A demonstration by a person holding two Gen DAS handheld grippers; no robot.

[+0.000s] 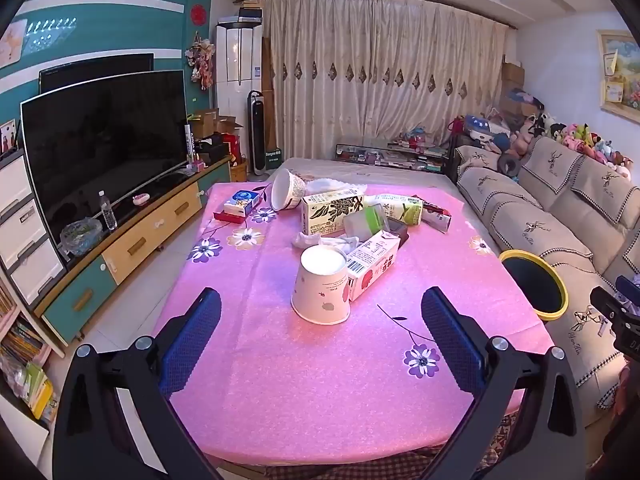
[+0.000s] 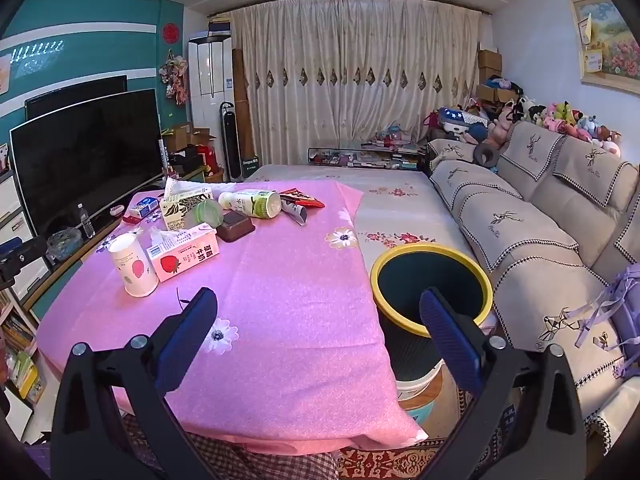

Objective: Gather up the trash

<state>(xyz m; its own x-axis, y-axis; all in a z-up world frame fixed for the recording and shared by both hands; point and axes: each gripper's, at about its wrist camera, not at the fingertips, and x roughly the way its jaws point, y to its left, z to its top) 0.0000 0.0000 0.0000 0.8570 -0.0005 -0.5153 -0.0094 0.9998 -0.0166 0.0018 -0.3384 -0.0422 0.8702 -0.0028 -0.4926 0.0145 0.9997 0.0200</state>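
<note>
Jaws: left gripper point(image 1: 320, 312) and right gripper point(image 2: 318, 312) both stand wide apart, blue pads holding nothing, hovering above the near part of the table.
Surface: pink flowered tablecloth point(image 1: 320, 380) covers the table, a checked cloth showing under its near edge.
Trash: upturned paper cup point(image 1: 322, 286) touches a strawberry milk carton point(image 1: 372, 262) lying on its side; behind them lie a crumpled tissue point(image 1: 320, 240), a tea carton point(image 1: 332, 210), a green-labelled bottle point(image 1: 400, 208), a snack wrapper point(image 1: 438, 216) and a tipped noodle bowl point(image 1: 287, 190).
Bin: yellow-rimmed trash bin point(image 2: 432, 280) stands on the floor just beside the table's right edge, between table and sofa point(image 2: 532, 232).
Room: television point(image 1: 104, 140) on a low cabinet at left, drawn beige curtains point(image 1: 380, 80) at the back, plush toys point(image 1: 580, 136) along the sofa top.
</note>
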